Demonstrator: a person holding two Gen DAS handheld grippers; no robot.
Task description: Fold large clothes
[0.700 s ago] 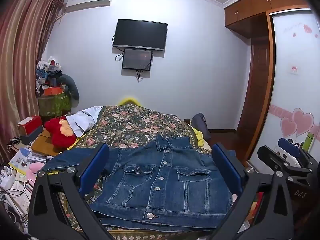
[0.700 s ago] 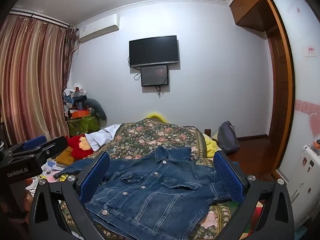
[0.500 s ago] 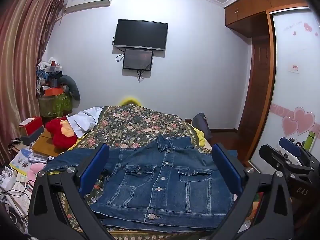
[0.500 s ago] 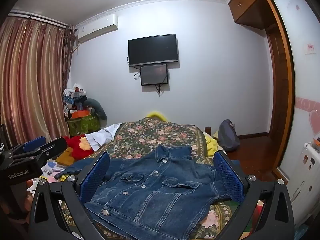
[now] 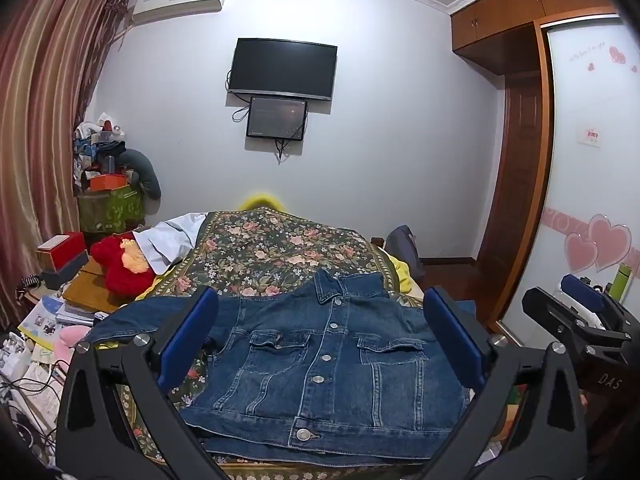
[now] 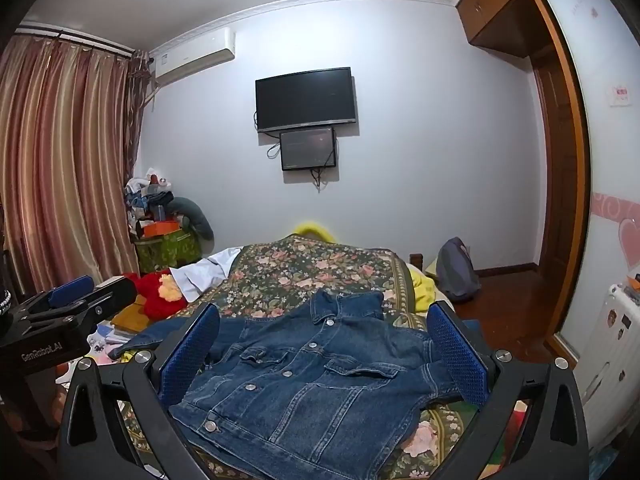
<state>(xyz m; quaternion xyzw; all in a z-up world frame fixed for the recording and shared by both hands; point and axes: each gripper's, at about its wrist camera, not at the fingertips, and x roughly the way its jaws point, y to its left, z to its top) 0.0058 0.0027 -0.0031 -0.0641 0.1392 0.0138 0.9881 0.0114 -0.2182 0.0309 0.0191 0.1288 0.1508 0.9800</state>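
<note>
Denim lies spread before me: the jacket (image 5: 320,364), buttoned, front up, collar toward the far wall, on the near end of the floral bedspread (image 5: 276,252). My left gripper (image 5: 320,352) is spread wide, holding nothing — its view shows one sleeve stretched out to the left, and my right gripper at the right edge. My right gripper (image 6: 324,356) gapes just as wide and empty; its view shows the other sleeve folded by the right blue pad (image 6: 460,356) — and my left gripper at the left edge.
</note>
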